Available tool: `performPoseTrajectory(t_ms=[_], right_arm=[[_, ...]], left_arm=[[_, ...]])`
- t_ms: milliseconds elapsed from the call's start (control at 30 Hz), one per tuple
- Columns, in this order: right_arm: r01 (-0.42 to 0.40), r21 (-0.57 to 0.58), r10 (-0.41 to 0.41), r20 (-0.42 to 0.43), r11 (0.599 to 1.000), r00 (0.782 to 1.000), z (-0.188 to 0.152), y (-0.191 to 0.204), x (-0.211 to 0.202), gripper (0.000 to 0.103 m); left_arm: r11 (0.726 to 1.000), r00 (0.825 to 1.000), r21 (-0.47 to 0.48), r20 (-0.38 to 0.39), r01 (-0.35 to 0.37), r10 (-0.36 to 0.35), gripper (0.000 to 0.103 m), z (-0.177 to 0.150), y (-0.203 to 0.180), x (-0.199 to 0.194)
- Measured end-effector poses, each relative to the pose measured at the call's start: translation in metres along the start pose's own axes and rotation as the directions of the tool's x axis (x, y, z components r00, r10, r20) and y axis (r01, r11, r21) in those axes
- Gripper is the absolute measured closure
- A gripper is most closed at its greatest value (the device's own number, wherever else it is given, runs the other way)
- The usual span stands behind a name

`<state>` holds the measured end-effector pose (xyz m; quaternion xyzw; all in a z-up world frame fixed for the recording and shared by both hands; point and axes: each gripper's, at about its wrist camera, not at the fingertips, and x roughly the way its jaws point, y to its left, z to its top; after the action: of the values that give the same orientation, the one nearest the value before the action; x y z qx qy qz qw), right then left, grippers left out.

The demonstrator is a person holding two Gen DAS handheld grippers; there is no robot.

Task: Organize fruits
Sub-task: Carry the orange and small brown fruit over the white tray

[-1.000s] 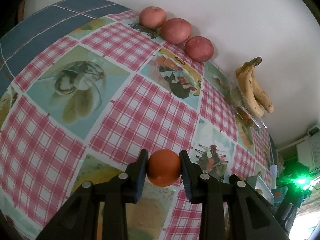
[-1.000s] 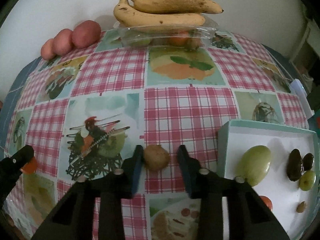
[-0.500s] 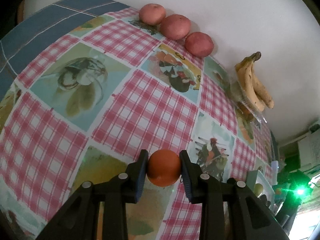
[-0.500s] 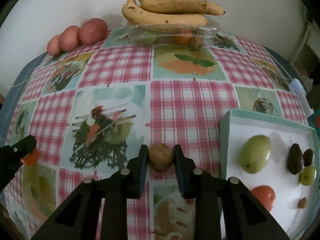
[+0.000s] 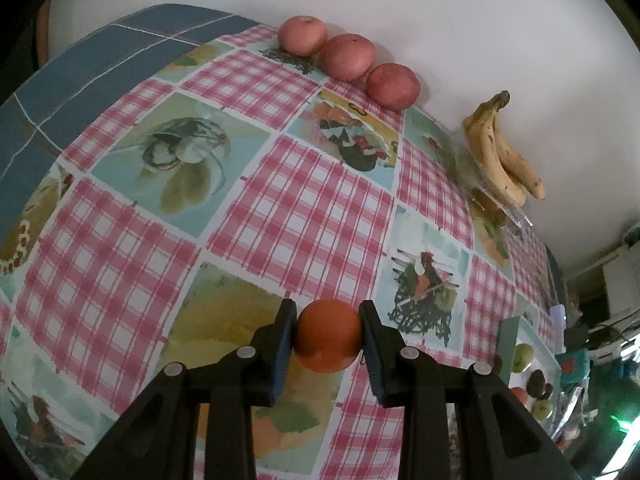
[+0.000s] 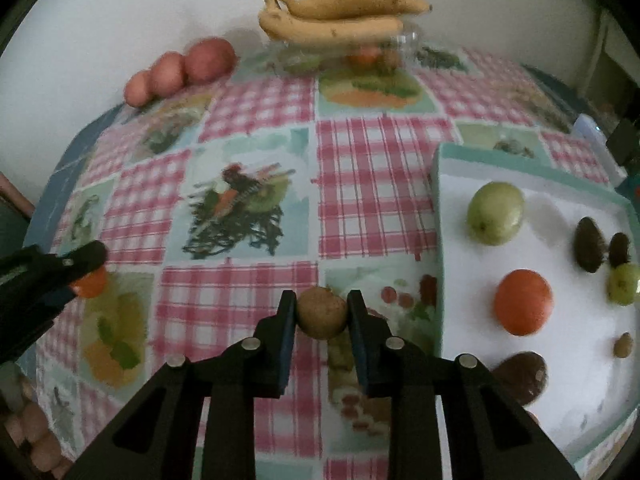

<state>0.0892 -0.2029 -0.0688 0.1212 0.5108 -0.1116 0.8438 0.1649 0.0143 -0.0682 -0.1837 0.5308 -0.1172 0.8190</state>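
Note:
My left gripper (image 5: 328,336) is shut on a round orange fruit (image 5: 328,334) and holds it above the checked tablecloth; it also shows at the left of the right wrist view (image 6: 86,276). My right gripper (image 6: 322,312) is shut on a small brown kiwi-like fruit (image 6: 322,312), lifted just left of a white tray with a teal rim (image 6: 440,160). The tray holds a green fruit (image 6: 495,213), an orange fruit (image 6: 522,302) and several small dark fruits.
Three red apples (image 5: 347,57) stand in a row by the wall at the back. Two bananas (image 6: 340,16) lie on a clear plastic box (image 6: 360,54) with fruit inside. The tray also shows at the far right of the left wrist view (image 5: 506,328).
My right gripper shut on the brown fruit, lifted it and drew back toward the tray's near side. My left gripper, still holding the orange fruit, has drawn back a little.

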Motion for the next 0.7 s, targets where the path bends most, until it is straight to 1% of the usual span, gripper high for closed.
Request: performPoseTrajectory(t_ms=[133,233,367,467,600,700], right_arm=[[-0.006,-0.045,0.010,0.087,0.999,0.996,-0.004,0.009,-0.037,0.077],[0.010,-0.066,-0.002,0.120,0.998,0.993,-0.008,0.009,-0.053,0.077],[0.035,-0.081,-0.025,0.115,0.996,0.993,-0.018,0.008,-0.064,0.077],[0.016,-0.064,-0.010,0.103,0.998,0.995,-0.026,0.000,-0.070,0.077],[0.029,-0.045,-0.024,0.113,0.999,0.993,-0.030,-0.008,-0.078,0.077],[0.034,-0.007,-0.033,0.125,0.999,0.992,-0.029,-0.023,-0.085,0.077]], left_arm=[[1.000,1.000,0.017,0.004,-0.017,0.017,0.069,-0.006,-0.002,-0.007],[0.999,0.999,0.037,0.017,-0.031,0.030,0.069,-0.010,-0.005,-0.012],[0.995,0.998,0.081,0.020,-0.065,0.064,0.069,-0.017,-0.013,-0.015],[0.992,0.997,0.104,0.017,-0.076,0.075,0.069,-0.021,-0.017,-0.016],[0.987,0.996,0.131,0.020,-0.090,0.088,0.069,-0.025,-0.023,-0.019],[0.985,0.995,0.142,0.015,-0.097,0.096,0.069,-0.028,-0.028,-0.017]])
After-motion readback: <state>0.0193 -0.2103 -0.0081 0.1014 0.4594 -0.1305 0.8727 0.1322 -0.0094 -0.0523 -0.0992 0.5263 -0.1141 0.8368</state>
